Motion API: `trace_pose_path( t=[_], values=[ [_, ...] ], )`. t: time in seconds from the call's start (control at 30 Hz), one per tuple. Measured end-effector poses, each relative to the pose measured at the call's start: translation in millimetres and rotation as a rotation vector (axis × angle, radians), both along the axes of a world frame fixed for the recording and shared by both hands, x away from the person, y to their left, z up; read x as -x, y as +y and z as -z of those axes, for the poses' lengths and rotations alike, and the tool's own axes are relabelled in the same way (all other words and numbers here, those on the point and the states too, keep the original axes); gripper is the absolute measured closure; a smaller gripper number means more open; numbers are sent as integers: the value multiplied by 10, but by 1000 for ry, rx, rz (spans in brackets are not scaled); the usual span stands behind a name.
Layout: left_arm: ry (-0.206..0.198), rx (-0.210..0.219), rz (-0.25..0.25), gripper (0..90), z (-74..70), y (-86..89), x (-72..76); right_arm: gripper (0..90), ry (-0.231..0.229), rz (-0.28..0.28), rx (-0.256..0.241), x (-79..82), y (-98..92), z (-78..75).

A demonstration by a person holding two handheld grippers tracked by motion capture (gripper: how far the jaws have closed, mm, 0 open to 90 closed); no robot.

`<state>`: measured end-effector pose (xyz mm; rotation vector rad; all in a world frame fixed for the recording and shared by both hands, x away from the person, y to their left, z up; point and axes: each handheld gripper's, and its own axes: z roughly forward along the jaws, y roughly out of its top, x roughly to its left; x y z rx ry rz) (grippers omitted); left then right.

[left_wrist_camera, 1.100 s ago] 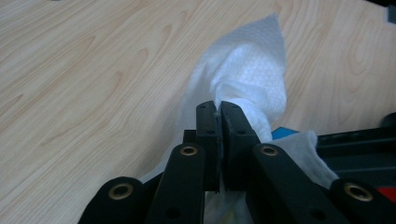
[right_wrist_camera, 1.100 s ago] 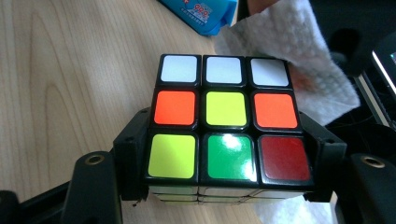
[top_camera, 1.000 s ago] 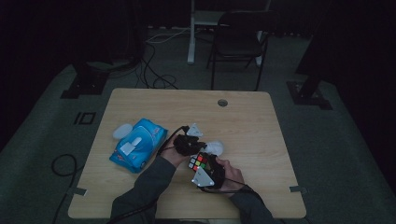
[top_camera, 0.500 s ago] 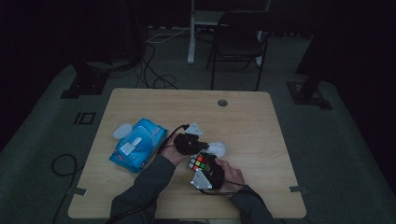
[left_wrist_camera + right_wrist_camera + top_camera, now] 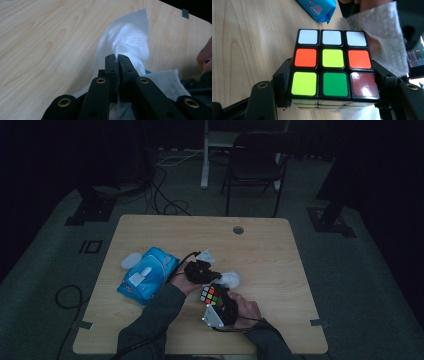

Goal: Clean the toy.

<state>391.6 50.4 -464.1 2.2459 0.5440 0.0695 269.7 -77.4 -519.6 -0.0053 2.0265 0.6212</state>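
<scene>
- My right gripper (image 5: pixel 332 100) clamps the cube (image 5: pixel 332 65) by its sides.
- My left gripper (image 5: pixel 116 58) pinches the white wipe (image 5: pixel 130 37), touching the cube's far side, nearest it.

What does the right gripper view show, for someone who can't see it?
Two black jaws clamp a colourful puzzle cube with a white top row. Behind it on the wooden table lie a crumpled white tissue and a blue wipes packet.
</scene>
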Motion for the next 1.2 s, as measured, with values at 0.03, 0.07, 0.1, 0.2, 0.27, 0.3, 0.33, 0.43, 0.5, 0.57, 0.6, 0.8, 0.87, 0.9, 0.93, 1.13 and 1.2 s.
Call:
trace_pose_path(
  t=[0.03,0.07,0.1,0.2,0.27,0.3,0.33,0.43,0.5,0.57,0.6,0.8,0.87,0.9,0.93,1.13,1.2],
  values=[
    [2,-1,9,880,-5,-19,5,338,-6,0,2,5,7,7],
    [4,-6,21,880,-8,-34,9,338,-9,-1,6,8,9,13],
    [5,-13,27,880,-10,-45,11,338,-13,-2,14,11,8,16],
    [8,-16,37,881,-10,-58,10,338,-18,1,25,11,-3,25],
    [9,-20,40,881,-13,-59,8,338,-19,1,25,12,-5,26],
    [10,-21,42,881,-13,-58,8,338,-18,1,26,12,-4,25],
    [8,-24,42,881,-13,-55,7,338,-19,-1,26,13,-2,24],
    [2,-35,26,881,-7,-18,-6,338,-22,-8,27,19,0,19],
    [-1,-38,8,881,-3,28,-19,338,-21,-7,19,22,-1,15],
    [-2,-38,-11,881,-8,77,-30,338,-21,-8,20,18,-10,10],
    [-5,-39,-21,880,-11,101,-35,338,-23,-4,21,18,-13,9],
    [-16,-38,-52,880,-21,196,-43,338,-18,7,20,-6,-38,3],
    [-22,-39,-49,880,-32,186,-22,338,-15,11,16,-16,-42,1],
    [-25,-39,-45,880,-38,177,-13,338,-16,11,16,-19,-43,1],
    [-24,-36,-42,880,-42,162,0,338,-16,10,19,-23,-45,1],
    [-24,-45,4,880,-50,51,30,338,-17,5,18,-6,-30,8],
    [-19,-42,13,880,-45,6,39,338,-18,-1,19,6,-20,6]
  ],
)
